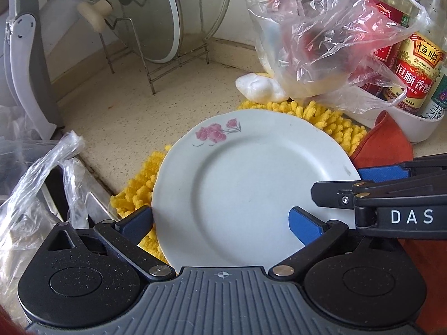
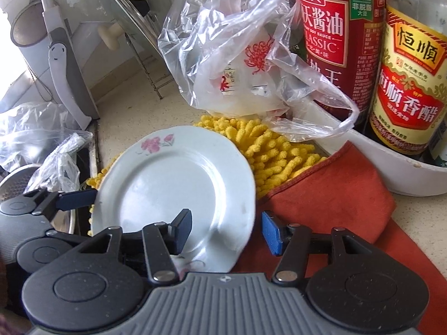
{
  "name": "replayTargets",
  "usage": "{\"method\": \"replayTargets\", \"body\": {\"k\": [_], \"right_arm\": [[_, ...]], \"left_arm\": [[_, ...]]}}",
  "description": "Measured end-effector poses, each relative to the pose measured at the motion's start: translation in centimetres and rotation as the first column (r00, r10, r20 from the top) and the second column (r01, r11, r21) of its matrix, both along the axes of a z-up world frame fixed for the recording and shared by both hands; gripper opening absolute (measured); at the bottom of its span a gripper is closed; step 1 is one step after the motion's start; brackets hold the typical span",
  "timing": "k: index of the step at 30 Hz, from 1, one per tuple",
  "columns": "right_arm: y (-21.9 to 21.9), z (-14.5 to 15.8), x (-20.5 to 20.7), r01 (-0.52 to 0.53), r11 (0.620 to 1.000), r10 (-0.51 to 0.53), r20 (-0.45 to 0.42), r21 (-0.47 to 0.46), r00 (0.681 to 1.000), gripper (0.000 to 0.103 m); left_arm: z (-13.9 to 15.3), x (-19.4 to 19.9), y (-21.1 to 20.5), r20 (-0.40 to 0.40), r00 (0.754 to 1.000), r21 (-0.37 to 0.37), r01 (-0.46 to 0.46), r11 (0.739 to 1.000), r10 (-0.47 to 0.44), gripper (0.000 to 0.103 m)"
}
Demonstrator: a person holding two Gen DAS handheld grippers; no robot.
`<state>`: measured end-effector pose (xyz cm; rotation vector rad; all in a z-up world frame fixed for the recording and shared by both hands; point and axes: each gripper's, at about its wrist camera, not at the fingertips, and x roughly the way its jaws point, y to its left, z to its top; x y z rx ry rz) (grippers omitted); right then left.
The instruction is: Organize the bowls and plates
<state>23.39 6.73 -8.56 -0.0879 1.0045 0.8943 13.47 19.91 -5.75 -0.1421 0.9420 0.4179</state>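
As plate (image 1: 251, 184) rests on yellow mat (image 1: 134, 189), speckled counter (image 1: 156, 106) beneath.

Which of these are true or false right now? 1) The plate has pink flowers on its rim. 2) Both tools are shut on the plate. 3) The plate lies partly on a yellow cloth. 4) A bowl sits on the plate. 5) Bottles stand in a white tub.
1) True: the plate has pink flowers on its rim.
2) False: the left tool and right tool are both open, their fingers straddling the plate's rim.
3) True: it lies partly on the yellow cloth.
4) False: nothing sits on the plate.
5) True: the bottles stand in the white tub.
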Motion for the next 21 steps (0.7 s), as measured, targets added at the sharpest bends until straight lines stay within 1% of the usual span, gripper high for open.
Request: {"method": "replayTargets", "body": {"k": [4, 7, 9, 11, 14, 21], "right_arm": [[0.1, -0.1, 0.1, -0.003, 1.0, 0.003, -0.008, 0.007, 1.0, 0.057], [-0.1, -0.2, -0.1, -0.024, 1.0, 0.024, 0.004, 0.009, 1.0, 0.057], [-0.3, -0.3, 0.0, -0.027, 0.999, 0.027, -0.005, 0.019, 1.0, 0.057], [-0.3, -0.2, 0.2, -0.017, 1.0, 0.017, -0.008, 0.019, 1.0, 0.054], [-0.4, 0.1, 0.1, -0.01, 1.0, 0.01, -0.004, 0.012, 1.0, 0.051], [-1.6, 1.0, -0.1, 0.01, 1.0, -0.01, -0.009, 0.018, 1.0, 0.051]], "left_arm": [[-0.1, -0.1, 0.5, 0.013, 1.0, -0.03, 0.01, 0.999, -0.009, 0.103], [-0.3, -0.5, 0.4, 0.031, 0.999, -0.023, 0.028, 0.999, -0.027, 0.103], [-0.4, -0.6, 0.5, 0.04, 0.999, -0.024, 0.034, 0.999, -0.033, 0.103], [-0.4, -0.5, 0.6, 0.034, 0.999, -0.039, 0.02, 0.999, -0.018, 0.103], [-0.2, -0.3, 0.4, 0.022, 1.0, -0.033, 0.005, 0.999, -0.004, 0.103], [0.5, -0.7, -0.1, 0.02, 1.0, -0.057, -0.007, 0.998, 0.008, 0.1]]}}
